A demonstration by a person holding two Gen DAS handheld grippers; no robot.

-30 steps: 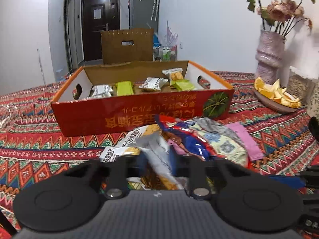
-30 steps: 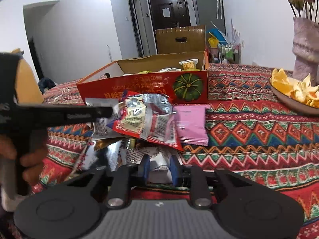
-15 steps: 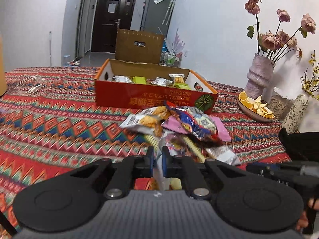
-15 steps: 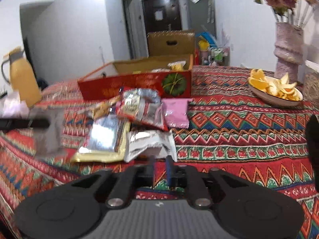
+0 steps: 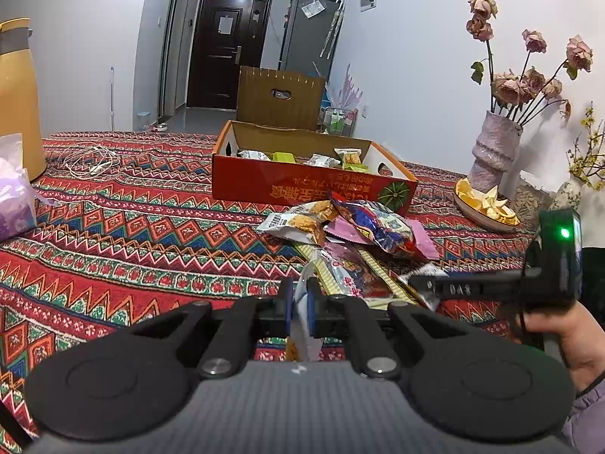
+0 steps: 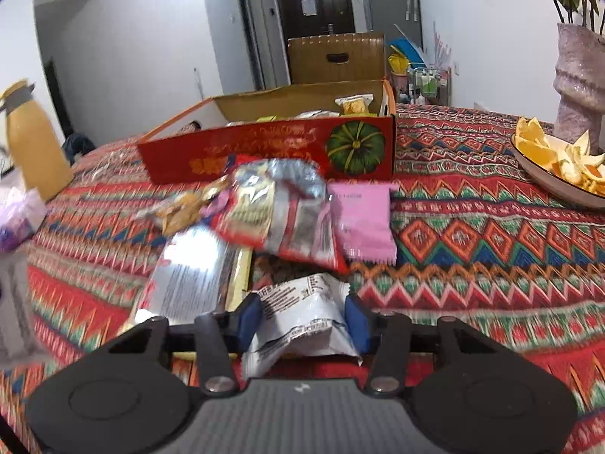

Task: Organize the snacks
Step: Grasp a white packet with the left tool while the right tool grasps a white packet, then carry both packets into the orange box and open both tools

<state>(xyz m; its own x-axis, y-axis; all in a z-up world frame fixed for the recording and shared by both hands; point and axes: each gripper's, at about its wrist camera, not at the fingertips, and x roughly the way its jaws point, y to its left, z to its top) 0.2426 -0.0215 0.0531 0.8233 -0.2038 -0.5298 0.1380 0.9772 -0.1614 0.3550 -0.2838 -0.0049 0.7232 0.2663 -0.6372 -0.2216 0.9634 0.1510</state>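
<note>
Left gripper (image 5: 298,304): blue pads were pinched nearly together on a pale snack packet (image 5: 302,325), the wrapper standing on edge between them and hanging below the fingers, above the worktop's near edge.

Right gripper (image 6: 304,319): jaws stood wide apart, one blue pad on either side of a crumpled silver-white snack pouch (image 6: 302,319); whether the pads pressed the pouch could not be told.

Right gripper, from the left camera (image 5: 427,285): black fingers reached in from the right to the near edge of the snack heap, held by a hand (image 5: 567,335) in a lilac sleeve, a green light glowing on the handle.

Snack heap (image 5: 351,234): loose packets lay piled on the worktop just in front of the red box, among them a red-and-blue foil bag (image 5: 378,225), a pink sachet (image 6: 365,223) and a long silver pack (image 6: 193,276).

Red cardboard box (image 5: 302,185): open-topped, printed with a green pumpkin, it sat behind the heap with several small packets already inside.

Worktop (image 5: 132,234): covered with a red zigzag-patterned cloth.

Surroundings: a yellow thermos jug (image 6: 36,143) stood at the far left, a dish of orange peel (image 6: 559,166) at the right beside a vase of dried roses (image 5: 495,151).
</note>
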